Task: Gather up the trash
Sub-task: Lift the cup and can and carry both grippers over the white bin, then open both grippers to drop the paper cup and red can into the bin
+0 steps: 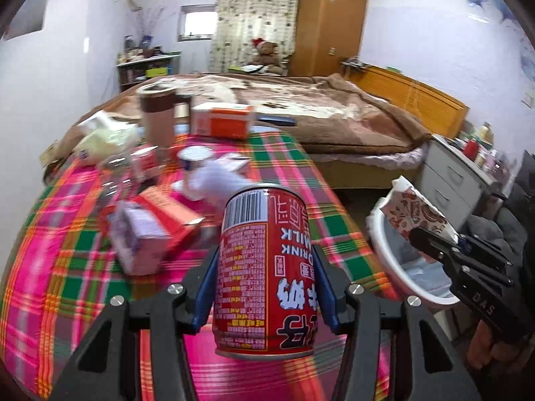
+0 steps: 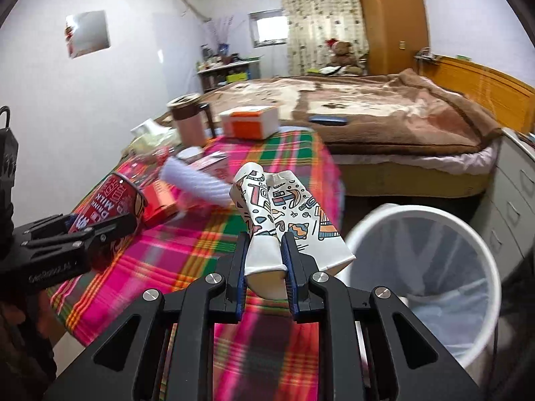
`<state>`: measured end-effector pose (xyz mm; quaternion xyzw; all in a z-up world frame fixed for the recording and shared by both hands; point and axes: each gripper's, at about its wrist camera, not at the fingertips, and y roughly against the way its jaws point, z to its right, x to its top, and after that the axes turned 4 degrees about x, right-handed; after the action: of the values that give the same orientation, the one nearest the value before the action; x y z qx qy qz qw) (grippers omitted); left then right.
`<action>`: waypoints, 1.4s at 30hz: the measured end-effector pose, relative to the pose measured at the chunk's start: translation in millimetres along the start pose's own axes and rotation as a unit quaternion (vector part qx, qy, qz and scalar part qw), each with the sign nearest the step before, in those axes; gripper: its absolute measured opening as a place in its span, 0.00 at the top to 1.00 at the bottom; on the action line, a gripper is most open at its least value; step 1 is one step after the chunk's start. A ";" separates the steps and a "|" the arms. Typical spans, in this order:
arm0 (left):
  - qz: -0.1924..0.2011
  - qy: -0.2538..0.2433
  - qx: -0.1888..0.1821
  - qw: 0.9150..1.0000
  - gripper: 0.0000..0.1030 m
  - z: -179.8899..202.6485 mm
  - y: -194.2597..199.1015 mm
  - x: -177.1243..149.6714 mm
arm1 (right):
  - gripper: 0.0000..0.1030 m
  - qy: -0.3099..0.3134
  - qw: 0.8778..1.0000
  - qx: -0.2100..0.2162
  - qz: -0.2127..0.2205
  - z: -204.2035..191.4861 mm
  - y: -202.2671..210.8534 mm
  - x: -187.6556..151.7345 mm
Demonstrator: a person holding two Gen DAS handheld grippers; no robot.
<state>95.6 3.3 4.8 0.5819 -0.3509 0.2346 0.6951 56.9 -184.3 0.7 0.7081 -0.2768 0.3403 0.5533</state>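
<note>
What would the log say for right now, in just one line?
left gripper: shut on red milk can | right gripper: shut on crushed paper cup | white bin: beside table, not yet reached

Blurred boxes (image 1: pixel 157 230) on tablecloth (image 1: pixel 60 267)

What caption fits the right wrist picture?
Right gripper squeezes a crushed paper cup beside the white bin.
</note>
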 end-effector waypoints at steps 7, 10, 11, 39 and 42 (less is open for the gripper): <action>-0.008 -0.040 -0.057 0.998 0.47 64.8 -15.8 6.5 | 0.81 -0.034 0.998 -0.046 0.002 43.6 14.9 -4.5; -0.014 -0.057 -0.083 0.995 0.47 94.3 -22.9 6.8 | 0.81 -0.048 0.997 -0.068 -0.003 63.9 16.8 -7.0; -0.016 -0.064 -0.089 0.994 0.48 103.0 -25.4 6.8 | 0.81 -0.053 0.996 -0.073 -0.004 69.2 18.0 -8.0; -0.078 -0.117 -0.171 0.975 0.36 196.7 -82.3 -0.7 | 0.79 -0.114 0.980 -0.145 -0.078 152.0 14.3 -47.2; -0.078 -0.111 -0.166 0.977 0.36 192.0 -80.6 -0.8 | 0.78 -0.116 0.980 -0.143 -0.076 152.5 14.5 -47.0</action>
<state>113.1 -200.8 -33.0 0.5061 -0.4138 0.0523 0.7549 43.6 -335.2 -51.5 0.6756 -0.3306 0.1699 0.6367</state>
